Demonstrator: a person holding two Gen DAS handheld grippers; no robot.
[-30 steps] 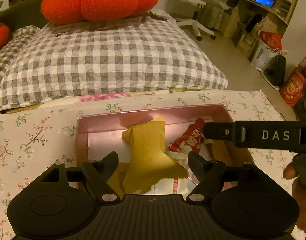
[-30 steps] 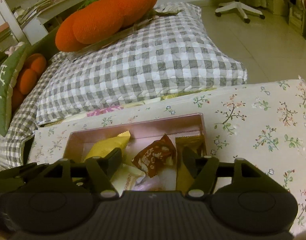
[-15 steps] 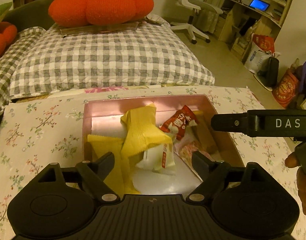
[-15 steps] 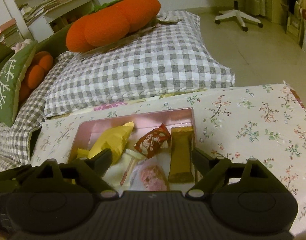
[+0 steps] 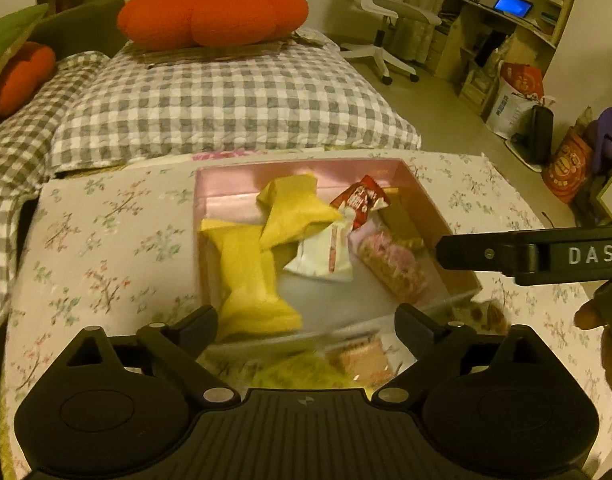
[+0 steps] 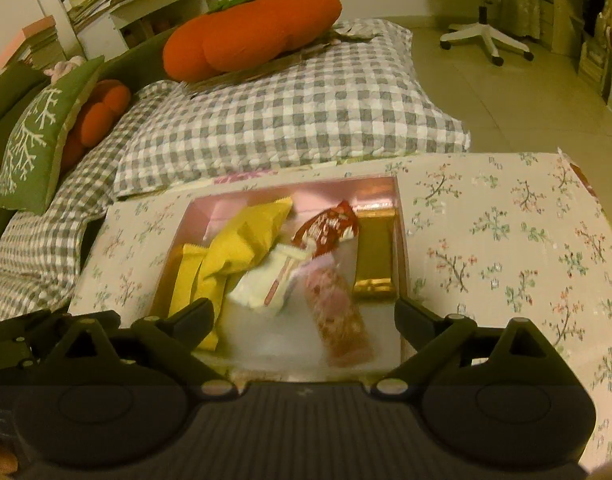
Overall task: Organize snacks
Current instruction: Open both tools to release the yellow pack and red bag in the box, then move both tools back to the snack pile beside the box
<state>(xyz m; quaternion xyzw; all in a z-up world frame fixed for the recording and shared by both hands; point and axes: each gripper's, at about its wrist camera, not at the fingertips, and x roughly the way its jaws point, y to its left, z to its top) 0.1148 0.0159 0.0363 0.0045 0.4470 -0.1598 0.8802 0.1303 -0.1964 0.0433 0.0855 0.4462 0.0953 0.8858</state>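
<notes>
Left gripper (image 5: 306, 322): jaws wide apart and opening, nothing clamped between them. Just beyond its left finger (image 5: 196, 322) lies a yellow packet (image 5: 250, 280); a second yellow packet (image 5: 296, 210) leans on it farther ahead. Between the fingers and ahead, a white packet (image 5: 326, 250), a pink packet (image 5: 394, 264) and a red packet (image 5: 360, 200) lie in the pink box (image 5: 234, 176).

Right gripper (image 6: 302, 322): jaws likewise wide and opening, empty. The pink packet (image 6: 338, 316) lies just ahead between the fingers; a gold bar (image 6: 374, 252) rests ahead of the right finger (image 6: 416, 322) against the box wall (image 6: 402, 240). The box stands on a floral cloth (image 6: 506, 240); beyond it, a checked quilt (image 6: 286, 120) bears an orange cushion (image 6: 254, 34).
</notes>
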